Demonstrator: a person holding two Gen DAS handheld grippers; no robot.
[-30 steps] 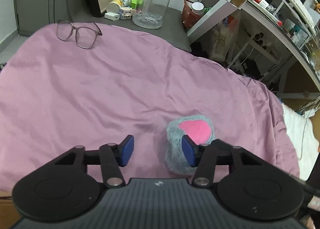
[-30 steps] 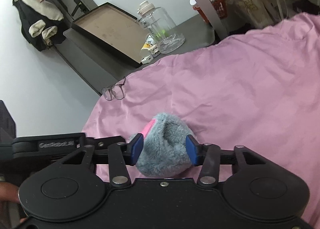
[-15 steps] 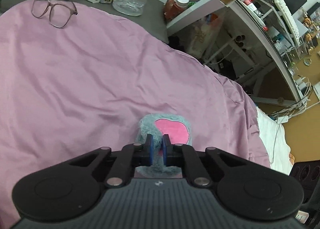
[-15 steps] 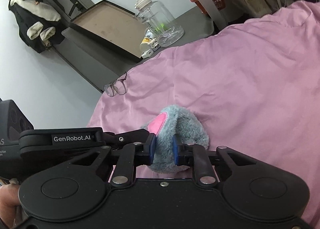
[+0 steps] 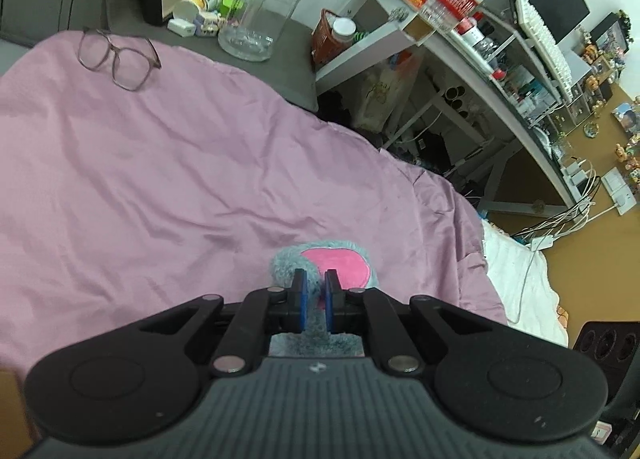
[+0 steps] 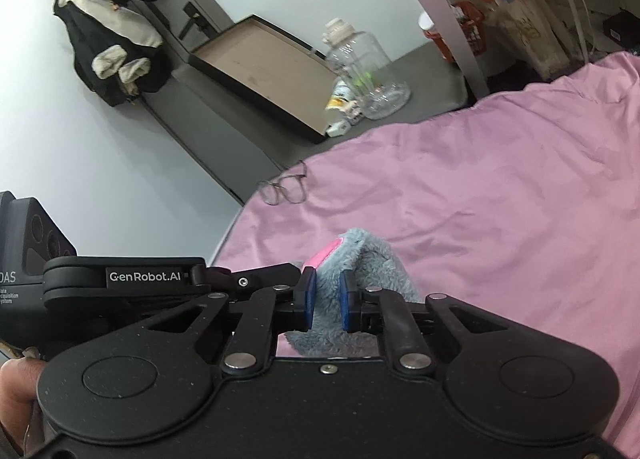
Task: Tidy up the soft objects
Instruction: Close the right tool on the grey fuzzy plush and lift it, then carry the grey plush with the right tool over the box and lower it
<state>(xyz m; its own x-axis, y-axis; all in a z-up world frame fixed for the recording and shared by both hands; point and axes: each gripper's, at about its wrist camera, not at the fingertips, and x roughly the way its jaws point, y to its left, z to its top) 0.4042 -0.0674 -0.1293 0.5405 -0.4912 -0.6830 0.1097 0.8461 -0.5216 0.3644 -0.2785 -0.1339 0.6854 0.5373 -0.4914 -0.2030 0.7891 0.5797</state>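
Observation:
A grey fluffy plush piece with a pink inner patch (image 5: pixel 340 261) is held just above the pink bed cover (image 5: pixel 160 179). My left gripper (image 5: pixel 315 291) is shut on its near furry edge, the blue pads squeezing the fur. In the right wrist view the same plush (image 6: pixel 372 259) stands pinched up into a fold. My right gripper (image 6: pixel 327 295) has its jaws closing on the plush, pads pressing the fur from both sides. The left tool's black casing marked GenRobot.AI (image 6: pixel 132 277) reaches in from the left to the pink edge.
A pair of glasses (image 5: pixel 116 59) lies at the cover's far edge. Behind it a clear water jug (image 5: pixel 260 7) and small bottles stand on a grey ledge. A cluttered white desk (image 5: pixel 460 59) runs along the right. A hand (image 6: pixel 16 391) shows at the lower left.
Both grippers went from open around the plush to closed on it. They have risen since, pulling the plush up into a fold off the cover.

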